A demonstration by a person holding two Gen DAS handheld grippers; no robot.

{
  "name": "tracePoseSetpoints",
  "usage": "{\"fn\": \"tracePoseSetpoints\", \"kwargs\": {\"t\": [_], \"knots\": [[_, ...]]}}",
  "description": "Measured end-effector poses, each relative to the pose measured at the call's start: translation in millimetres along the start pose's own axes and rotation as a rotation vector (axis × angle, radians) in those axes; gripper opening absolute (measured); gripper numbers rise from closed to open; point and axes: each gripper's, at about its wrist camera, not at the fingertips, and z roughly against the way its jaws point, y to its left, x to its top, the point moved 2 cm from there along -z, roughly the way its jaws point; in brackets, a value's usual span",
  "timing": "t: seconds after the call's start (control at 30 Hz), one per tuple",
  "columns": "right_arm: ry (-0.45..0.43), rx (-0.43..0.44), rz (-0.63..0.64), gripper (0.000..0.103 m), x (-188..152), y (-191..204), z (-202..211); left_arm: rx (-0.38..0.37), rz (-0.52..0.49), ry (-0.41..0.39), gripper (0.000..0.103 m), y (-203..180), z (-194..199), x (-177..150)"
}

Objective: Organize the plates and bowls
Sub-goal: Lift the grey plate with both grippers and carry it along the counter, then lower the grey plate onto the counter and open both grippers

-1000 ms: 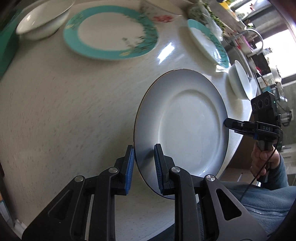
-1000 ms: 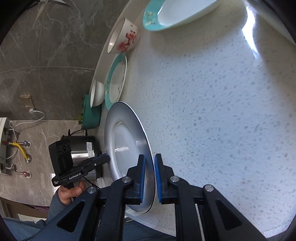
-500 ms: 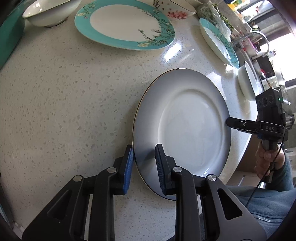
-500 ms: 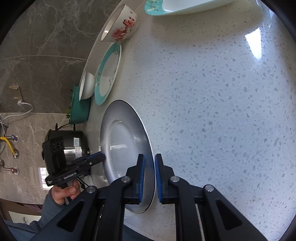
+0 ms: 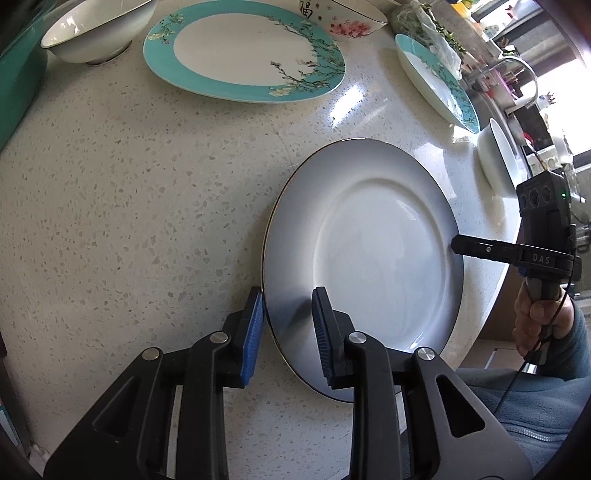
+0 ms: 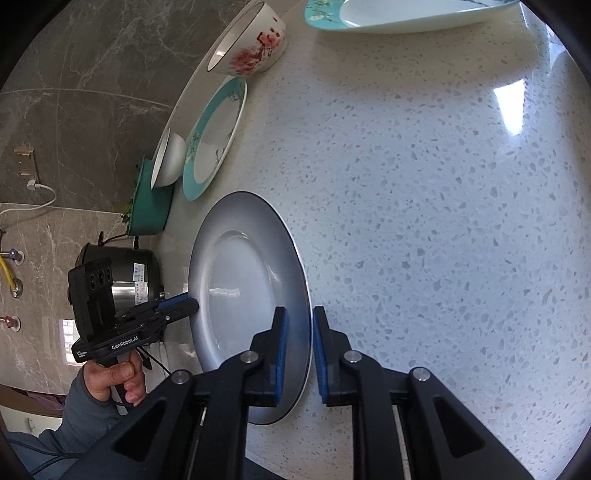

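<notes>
A white plate with a thin dark rim (image 5: 373, 254) lies flat on the speckled counter near its front edge; it also shows in the right wrist view (image 6: 243, 295). My left gripper (image 5: 288, 328) is open, its blue pads either side of the plate's near rim. My right gripper (image 6: 297, 350) is open too, straddling the opposite rim; it shows from the left wrist view (image 5: 458, 245). A teal-rimmed floral plate (image 5: 243, 55), a second teal plate (image 5: 436, 85), a white bowl (image 5: 98, 31), a flowered bowl (image 5: 351, 18) and another white bowl (image 5: 498, 155) sit further back.
A teal basin (image 5: 14, 74) stands at the far left. A black rice cooker (image 6: 125, 273) stands beyond the counter's end. The counter edge (image 5: 491, 310) curves close to the white plate. Bagged greens (image 5: 428, 26) lie at the back.
Both grippers have opened wider and let go of the white plate's rim. The plate has come down to rest flat on the counter.
</notes>
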Motion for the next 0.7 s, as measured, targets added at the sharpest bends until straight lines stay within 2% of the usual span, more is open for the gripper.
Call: {"fn": "tracePoseSetpoints", "kwargs": {"t": [0.2,0.37,0.43,0.47,0.5,0.53,0.57,0.7], "knots": [[-0.016,-0.02,0.024,0.034,-1,11,-3,-0.008,0.003,-0.022,0.026,1,0,-5],[-0.047,-0.124,0.099,0.04,-6,28,-5,-0.011,-0.004,-0.049,0.026,1,1,-9],[-0.064,-0.166,0.12,0.042,-7,32,-6,-0.006,-0.008,-0.063,0.029,2,1,-11],[-0.077,-0.201,0.14,0.043,-8,36,-6,-0.001,-0.011,-0.072,0.039,1,2,-11],[-0.089,-0.241,0.165,0.046,-9,39,-7,0.004,-0.018,-0.083,0.055,2,3,-13],[-0.097,-0.271,0.185,0.048,-11,42,-8,0.01,-0.025,-0.092,0.061,2,4,-13],[-0.103,-0.294,0.201,0.051,-11,45,-8,0.013,-0.03,-0.101,0.064,1,5,-13],[-0.134,-0.343,0.195,0.052,-15,50,-7,0.008,-0.02,-0.144,0.064,4,11,-17]]}}
